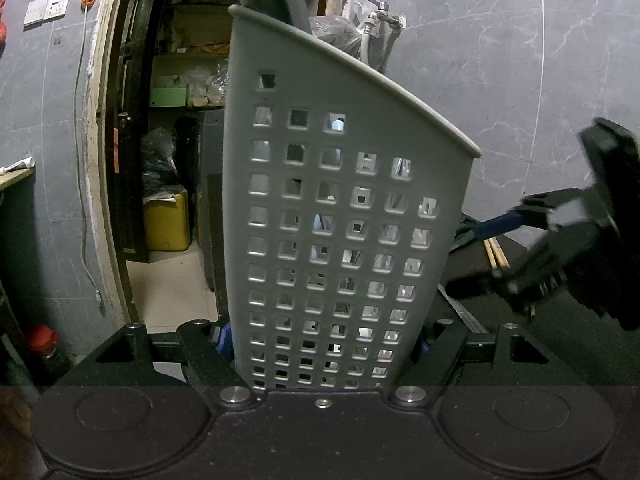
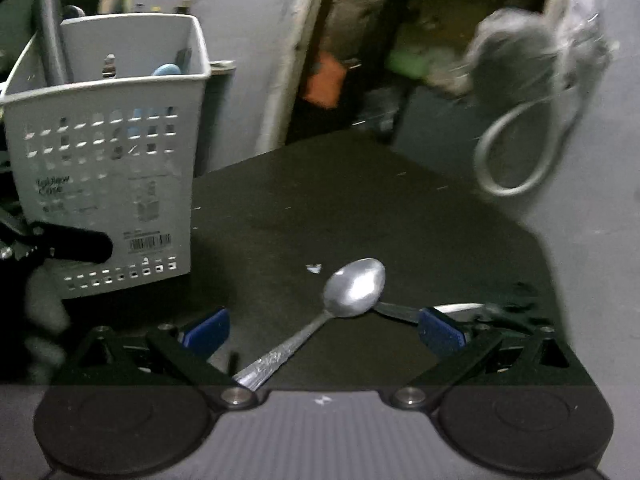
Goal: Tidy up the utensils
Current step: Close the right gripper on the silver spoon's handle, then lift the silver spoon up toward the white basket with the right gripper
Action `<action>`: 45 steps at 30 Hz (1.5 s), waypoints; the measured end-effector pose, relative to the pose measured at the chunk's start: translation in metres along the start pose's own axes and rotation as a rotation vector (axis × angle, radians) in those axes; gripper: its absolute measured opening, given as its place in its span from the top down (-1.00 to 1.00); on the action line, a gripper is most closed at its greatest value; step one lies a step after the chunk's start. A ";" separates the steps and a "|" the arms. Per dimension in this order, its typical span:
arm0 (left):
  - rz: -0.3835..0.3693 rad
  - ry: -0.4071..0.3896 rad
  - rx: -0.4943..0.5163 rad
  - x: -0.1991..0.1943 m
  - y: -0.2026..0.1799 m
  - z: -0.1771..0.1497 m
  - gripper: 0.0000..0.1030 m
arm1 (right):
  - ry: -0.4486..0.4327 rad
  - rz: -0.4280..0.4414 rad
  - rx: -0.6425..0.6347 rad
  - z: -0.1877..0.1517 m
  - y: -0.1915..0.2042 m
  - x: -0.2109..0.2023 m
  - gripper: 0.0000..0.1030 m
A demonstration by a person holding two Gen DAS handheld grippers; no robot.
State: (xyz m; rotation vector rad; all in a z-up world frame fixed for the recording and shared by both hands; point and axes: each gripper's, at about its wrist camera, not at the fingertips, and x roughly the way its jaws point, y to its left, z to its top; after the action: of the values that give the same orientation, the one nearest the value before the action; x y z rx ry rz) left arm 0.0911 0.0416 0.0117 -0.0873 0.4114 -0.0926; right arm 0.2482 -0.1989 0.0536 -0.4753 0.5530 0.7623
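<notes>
A grey perforated utensil holder [image 1: 336,216] fills the left wrist view; my left gripper [image 1: 320,344] is shut on its base. In the right wrist view the holder [image 2: 104,160] stands on the dark table at the left, with a grey handle and a light blue utensil [image 2: 166,69] inside, and the left gripper's black finger [image 2: 76,246] lies against its side. A metal spoon [image 2: 352,288] lies on the table between the wide-apart blue pads of my right gripper [image 2: 324,330], which is open. The right gripper also shows in the left wrist view [image 1: 520,248].
The dark table [image 2: 360,200] stretches beyond the spoon to its far edge. An open doorway [image 1: 176,140] with shelves lies behind. A tap with a hose [image 1: 380,16] hangs on the grey tiled wall. Wooden chopsticks [image 1: 496,254] lie on the table at right.
</notes>
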 end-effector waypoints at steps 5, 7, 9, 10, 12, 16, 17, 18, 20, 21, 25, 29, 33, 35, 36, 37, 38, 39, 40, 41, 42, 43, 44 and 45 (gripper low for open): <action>0.000 0.000 0.000 0.000 0.000 0.000 -0.50 | -0.005 0.143 0.158 0.005 -0.048 0.024 -0.99; 0.000 0.000 0.001 0.000 0.000 0.000 -0.50 | -0.002 0.184 0.190 0.005 -0.061 0.035 -0.99; 0.000 0.000 0.001 0.000 -0.001 0.000 -0.50 | 0.001 0.221 0.203 0.003 -0.069 0.041 -0.97; 0.001 0.001 0.002 0.000 -0.001 0.000 -0.50 | 0.000 0.240 0.206 0.004 -0.074 0.043 -0.97; 0.001 0.002 0.003 0.000 -0.001 0.000 -0.50 | 0.004 0.277 0.216 0.006 -0.084 0.048 -0.97; 0.002 0.002 0.004 0.000 -0.001 0.000 -0.50 | 0.007 0.356 0.248 0.012 -0.104 0.064 -0.92; 0.002 0.002 0.003 0.000 -0.001 0.000 -0.50 | 0.007 0.370 0.259 0.012 -0.111 0.067 -0.91; 0.002 0.002 0.003 0.000 -0.001 0.000 -0.50 | 0.009 0.390 0.274 0.012 -0.116 0.070 -0.88; 0.002 0.005 0.001 0.000 -0.001 0.000 -0.50 | 0.003 0.426 0.290 0.012 -0.126 0.076 -0.84; 0.001 0.006 0.000 0.000 -0.001 0.000 -0.50 | -0.001 0.439 0.295 0.012 -0.130 0.077 -0.80; -0.003 0.010 -0.004 0.001 0.000 0.000 -0.50 | -0.013 0.500 0.284 0.015 -0.140 0.086 -0.63; -0.004 0.012 -0.006 0.003 0.002 0.000 -0.50 | -0.017 0.518 0.255 0.017 -0.136 0.089 -0.40; -0.004 0.011 -0.007 0.003 0.002 0.000 -0.50 | -0.006 0.479 0.235 0.018 -0.132 0.086 0.15; -0.004 0.012 -0.008 0.003 0.002 0.000 -0.50 | 0.000 0.449 0.233 0.015 -0.129 0.081 0.29; -0.004 0.011 -0.007 0.003 0.002 0.000 -0.50 | 0.003 0.426 0.236 0.014 -0.127 0.078 0.42; -0.003 0.011 -0.005 0.003 0.002 0.000 -0.50 | 0.007 0.407 0.235 0.012 -0.126 0.075 0.52; -0.002 0.009 -0.005 0.003 0.002 0.000 -0.50 | 0.011 0.385 0.232 0.011 -0.122 0.073 0.62; -0.003 0.009 -0.006 0.003 0.002 0.000 -0.50 | 0.011 0.356 0.230 0.009 -0.119 0.069 0.65; -0.003 0.009 -0.007 0.003 0.002 0.000 -0.50 | 0.010 0.331 0.229 0.007 -0.116 0.066 0.65; -0.004 0.008 -0.008 0.003 0.002 0.000 -0.50 | 0.005 0.309 0.230 0.004 -0.112 0.060 0.65; -0.003 0.008 -0.007 0.003 0.002 0.000 -0.50 | 0.001 0.290 0.234 0.001 -0.109 0.056 0.65; -0.004 0.006 -0.007 0.003 0.002 -0.001 -0.50 | -0.003 0.269 0.242 -0.002 -0.106 0.052 0.66; -0.005 0.005 -0.008 0.003 0.002 -0.001 -0.50 | -0.009 0.246 0.254 -0.006 -0.103 0.046 0.66; -0.006 0.006 -0.010 0.003 0.002 -0.001 -0.50 | -0.014 0.227 0.265 -0.009 -0.100 0.042 0.67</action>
State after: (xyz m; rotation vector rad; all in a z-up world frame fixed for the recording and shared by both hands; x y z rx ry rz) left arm 0.0934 0.0436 0.0095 -0.0978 0.4174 -0.0970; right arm 0.3456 -0.2459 0.0403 -0.1627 0.6912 0.8926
